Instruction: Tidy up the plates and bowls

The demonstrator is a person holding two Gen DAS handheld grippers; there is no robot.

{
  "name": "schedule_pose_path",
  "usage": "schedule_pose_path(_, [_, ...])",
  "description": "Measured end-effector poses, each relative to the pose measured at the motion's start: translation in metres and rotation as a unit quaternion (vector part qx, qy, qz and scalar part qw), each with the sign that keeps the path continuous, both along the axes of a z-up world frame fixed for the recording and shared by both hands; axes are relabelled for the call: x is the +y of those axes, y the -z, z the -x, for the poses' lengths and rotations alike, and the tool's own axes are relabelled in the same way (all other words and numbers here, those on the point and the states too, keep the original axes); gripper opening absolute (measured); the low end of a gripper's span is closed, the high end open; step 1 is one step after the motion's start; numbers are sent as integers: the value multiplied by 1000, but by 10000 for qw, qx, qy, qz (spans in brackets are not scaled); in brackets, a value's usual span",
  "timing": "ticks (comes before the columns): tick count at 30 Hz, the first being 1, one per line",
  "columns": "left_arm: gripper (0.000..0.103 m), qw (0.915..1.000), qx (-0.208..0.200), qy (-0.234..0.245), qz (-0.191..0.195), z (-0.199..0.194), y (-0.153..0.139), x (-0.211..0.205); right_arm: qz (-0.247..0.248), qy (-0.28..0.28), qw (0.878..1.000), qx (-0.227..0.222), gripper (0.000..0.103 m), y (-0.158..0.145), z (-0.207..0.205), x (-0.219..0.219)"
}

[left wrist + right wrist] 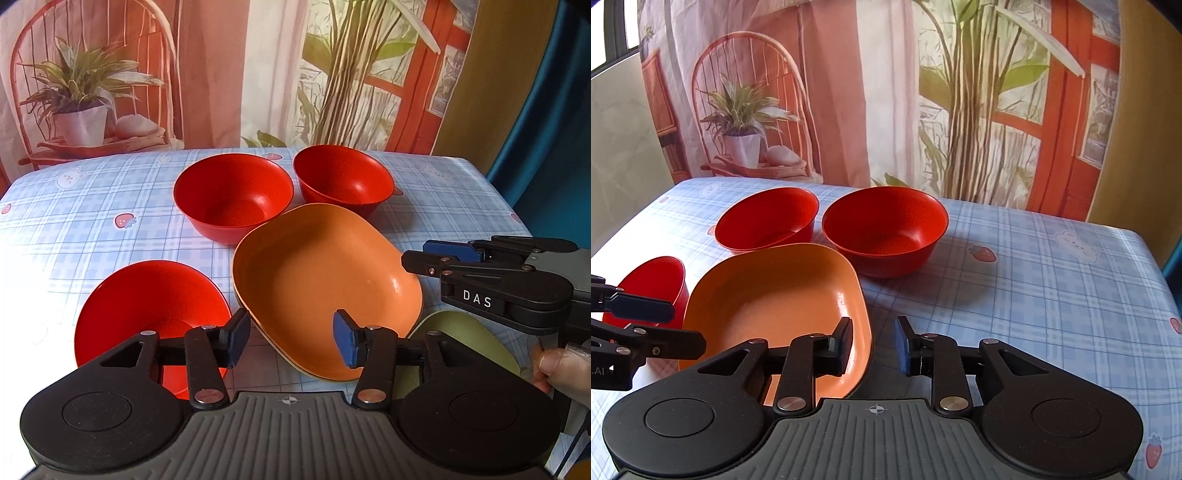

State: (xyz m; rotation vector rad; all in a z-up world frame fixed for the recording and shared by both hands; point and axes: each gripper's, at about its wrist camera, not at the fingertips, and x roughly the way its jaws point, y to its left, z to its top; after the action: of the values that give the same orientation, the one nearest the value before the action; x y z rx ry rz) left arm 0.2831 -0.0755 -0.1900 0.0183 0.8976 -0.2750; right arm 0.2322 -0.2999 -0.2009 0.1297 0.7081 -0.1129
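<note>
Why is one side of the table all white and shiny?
Left wrist view: strong glare washes out the tablecloth at the left edge, beside the near red bowl. Right wrist view: light is more even, and the far red bowl casts a soft shadow to its right. Both views bend edges, fisheye style.

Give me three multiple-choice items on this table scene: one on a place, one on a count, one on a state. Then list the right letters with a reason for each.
1. Where does the green plate lie?
A. near the right gripper
B. inside a red bowl
C. on the chair

2. How many red bowls are on the table?
A. one
B. three
C. five

3. How does the left gripper stand?
A. shut on the orange plate
B. shut on a bowl
C. open, holding nothing

Answers: 1 A, it lies below that gripper; 2 B, two at the back, one near left; 3 C, its pads stand apart.
</note>
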Motion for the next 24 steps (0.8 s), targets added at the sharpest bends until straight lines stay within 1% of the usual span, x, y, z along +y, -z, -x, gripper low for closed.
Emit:
schedule_pose_path(7, [52, 9998, 68, 66, 147, 24, -3, -5, -53, 182, 9998, 88, 23, 3, 37, -4])
schedule_pose_path(10, [52, 9995, 171, 133, 240, 33, 1, -10, -98, 284, 9995, 93, 23, 6, 53, -5])
schedule_pose_path(14, [52, 9992, 266, 199, 242, 43, 8, -18, -149, 386, 9991, 102, 23, 10, 71, -7])
schedule_pose_path(24, [52, 9978, 592, 90, 282, 58, 26, -22, -288, 501, 9983, 99, 23, 20, 100, -10])
